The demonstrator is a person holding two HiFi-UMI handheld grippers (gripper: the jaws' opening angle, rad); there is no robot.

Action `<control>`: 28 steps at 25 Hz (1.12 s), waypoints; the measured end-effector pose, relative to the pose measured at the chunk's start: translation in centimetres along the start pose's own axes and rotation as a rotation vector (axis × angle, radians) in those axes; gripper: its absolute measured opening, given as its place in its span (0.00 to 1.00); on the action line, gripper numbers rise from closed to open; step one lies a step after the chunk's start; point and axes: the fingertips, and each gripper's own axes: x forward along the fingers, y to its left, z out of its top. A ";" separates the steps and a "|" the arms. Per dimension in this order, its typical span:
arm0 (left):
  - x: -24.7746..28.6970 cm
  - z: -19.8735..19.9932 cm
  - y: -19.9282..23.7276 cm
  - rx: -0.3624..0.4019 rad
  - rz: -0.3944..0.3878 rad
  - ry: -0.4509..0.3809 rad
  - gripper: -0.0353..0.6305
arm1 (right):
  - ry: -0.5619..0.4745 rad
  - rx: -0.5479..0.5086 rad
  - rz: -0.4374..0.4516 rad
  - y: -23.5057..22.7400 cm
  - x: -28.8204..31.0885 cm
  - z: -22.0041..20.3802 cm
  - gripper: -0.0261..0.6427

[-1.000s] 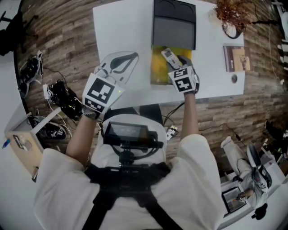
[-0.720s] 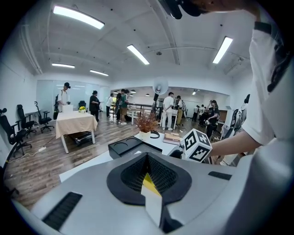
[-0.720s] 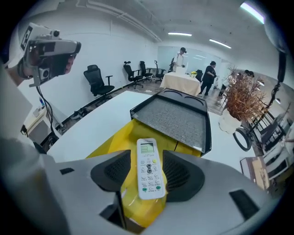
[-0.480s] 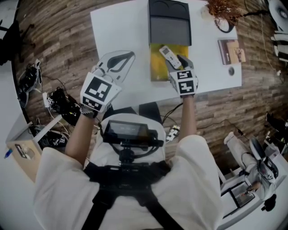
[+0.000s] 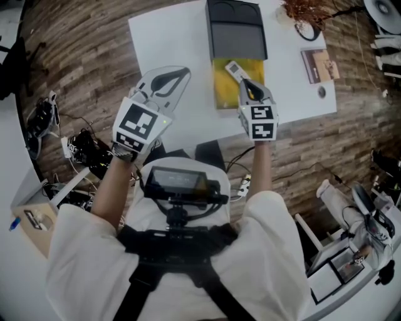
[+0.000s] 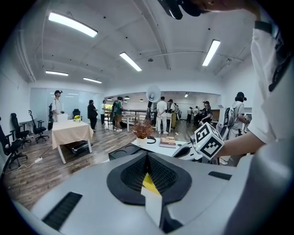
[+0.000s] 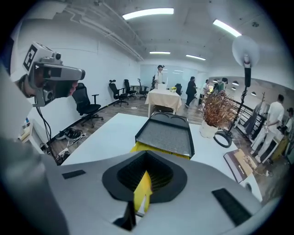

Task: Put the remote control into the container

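Note:
The remote control (image 5: 234, 70), pale grey, lies slantwise on a flat yellow thing (image 5: 225, 88) just in front of the container, a black tray (image 5: 235, 34) at the table's far side. My right gripper (image 5: 245, 83) points at the remote's near end, and its jaws have just come together and are shut. Whether they pinch the remote I cannot tell. In the right gripper view the tray (image 7: 165, 135) lies straight ahead, and the remote is hidden under the gripper (image 7: 146, 156). My left gripper (image 5: 185, 71) hovers shut over bare table to the left, holding nothing.
The white table (image 5: 169, 37) also carries a dried plant (image 5: 302, 11), a black ring (image 5: 308, 32) and a brown book (image 5: 316, 64) at the far right. People and other tables stand in the room beyond. Cables and gear lie on the floor at left (image 5: 88, 147).
The right gripper's jaws have gone from wide open to shut, and it now points straighter along the remote. The left gripper has hardly moved.

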 end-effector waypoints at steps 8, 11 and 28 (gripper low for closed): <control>-1.6 1.0 0.5 0.035 -0.005 -0.043 0.07 | -0.134 0.061 -0.034 1.0 -3.8 4.1 0.05; -2.3 1.8 0.6 0.050 -0.009 -0.071 0.07 | -0.191 0.078 -0.057 1.3 -5.9 5.8 0.05; -5.4 7.7 -0.4 0.197 -0.082 -0.247 0.07 | -0.459 0.085 -0.200 4.8 -17.5 12.3 0.05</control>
